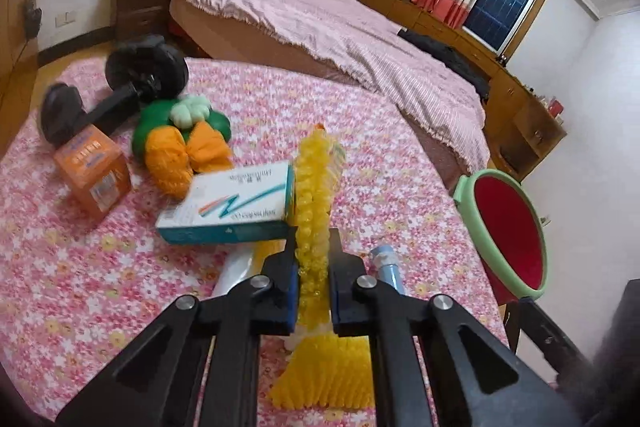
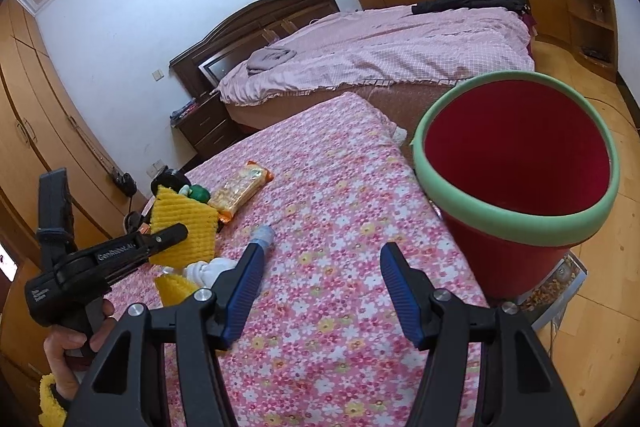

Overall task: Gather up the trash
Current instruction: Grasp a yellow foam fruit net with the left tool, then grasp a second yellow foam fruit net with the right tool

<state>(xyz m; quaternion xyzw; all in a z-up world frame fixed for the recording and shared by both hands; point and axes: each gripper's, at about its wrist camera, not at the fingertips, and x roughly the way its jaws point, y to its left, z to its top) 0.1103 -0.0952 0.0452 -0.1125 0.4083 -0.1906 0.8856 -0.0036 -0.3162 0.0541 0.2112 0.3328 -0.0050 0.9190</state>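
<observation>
Left wrist, yellow foam net clamped between left tongs

Left hand-held gripper clamps yellow foam net above floral table.

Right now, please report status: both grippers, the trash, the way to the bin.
Left gripper shut on yellow foam net. Right gripper open, empty. Red bin at table edge, rightward. Nothing seen in between.
</observation>
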